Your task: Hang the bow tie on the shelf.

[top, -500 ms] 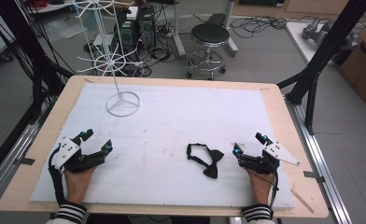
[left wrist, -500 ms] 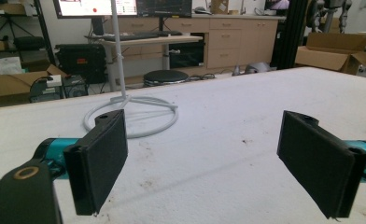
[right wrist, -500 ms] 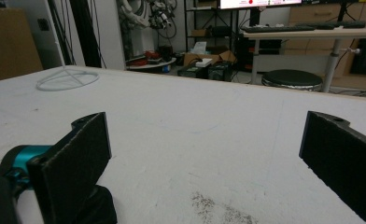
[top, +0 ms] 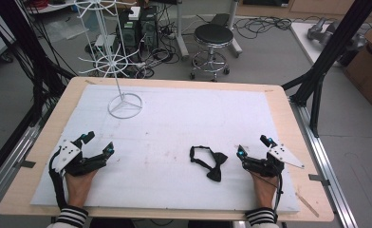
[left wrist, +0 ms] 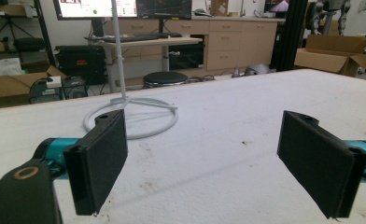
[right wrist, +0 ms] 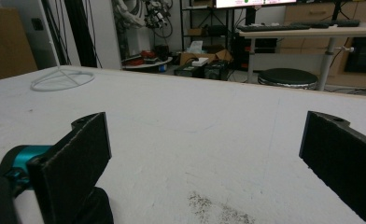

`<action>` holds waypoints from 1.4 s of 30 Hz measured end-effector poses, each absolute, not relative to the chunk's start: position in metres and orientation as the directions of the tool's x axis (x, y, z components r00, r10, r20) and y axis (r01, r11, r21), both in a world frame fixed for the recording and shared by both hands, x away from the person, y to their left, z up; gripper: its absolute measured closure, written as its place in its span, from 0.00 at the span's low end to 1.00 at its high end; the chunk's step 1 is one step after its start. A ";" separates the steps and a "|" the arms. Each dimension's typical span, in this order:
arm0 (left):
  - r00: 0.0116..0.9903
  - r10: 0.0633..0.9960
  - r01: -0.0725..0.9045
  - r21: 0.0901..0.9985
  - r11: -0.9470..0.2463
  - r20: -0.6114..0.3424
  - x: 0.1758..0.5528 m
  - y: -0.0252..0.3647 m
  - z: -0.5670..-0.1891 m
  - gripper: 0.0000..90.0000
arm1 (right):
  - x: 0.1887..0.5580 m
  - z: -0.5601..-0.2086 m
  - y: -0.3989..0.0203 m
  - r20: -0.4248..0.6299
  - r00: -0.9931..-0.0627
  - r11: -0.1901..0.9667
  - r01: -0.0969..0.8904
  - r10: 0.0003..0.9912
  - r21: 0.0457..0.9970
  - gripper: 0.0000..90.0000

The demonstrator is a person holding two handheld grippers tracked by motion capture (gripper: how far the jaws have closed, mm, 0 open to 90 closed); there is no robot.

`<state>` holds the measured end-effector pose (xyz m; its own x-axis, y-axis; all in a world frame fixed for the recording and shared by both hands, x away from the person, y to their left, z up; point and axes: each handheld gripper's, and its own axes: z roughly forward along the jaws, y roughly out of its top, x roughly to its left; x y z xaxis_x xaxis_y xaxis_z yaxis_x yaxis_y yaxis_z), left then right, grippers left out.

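Nothing has moved: one bow tie (top: 209, 163) lies on the table (top: 174, 118); left hand-held gripper (top: 97, 142) and right hand-held gripper (top: 255, 146) gape wide, both empty.

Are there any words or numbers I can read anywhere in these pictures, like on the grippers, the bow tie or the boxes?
None can be read.
Monitor behind the table: it shows writing, too small and blurred to read.
Second monitor in the right gripper view: also blurred.
Cardboard box: no print that can be made out.
Bow tie, left gripper, right gripper, white wire stand: no writing on them.
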<state>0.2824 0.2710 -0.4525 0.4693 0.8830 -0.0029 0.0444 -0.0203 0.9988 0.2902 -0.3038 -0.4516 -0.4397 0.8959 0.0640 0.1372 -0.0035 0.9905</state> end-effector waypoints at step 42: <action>0.473 0.881 0.042 0.999 -0.014 -0.008 0.283 0.272 -0.453 0.18 | 0.347 -0.383 -0.262 -0.018 -0.648 0.347 0.384 0.761 0.855 0.05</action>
<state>0.2826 0.2718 -0.4527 0.4733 0.8809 -0.0079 0.0421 -0.0137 0.9990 0.3467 -0.2615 -0.3834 -0.6485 0.7610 -0.0176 0.3844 0.3474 0.8553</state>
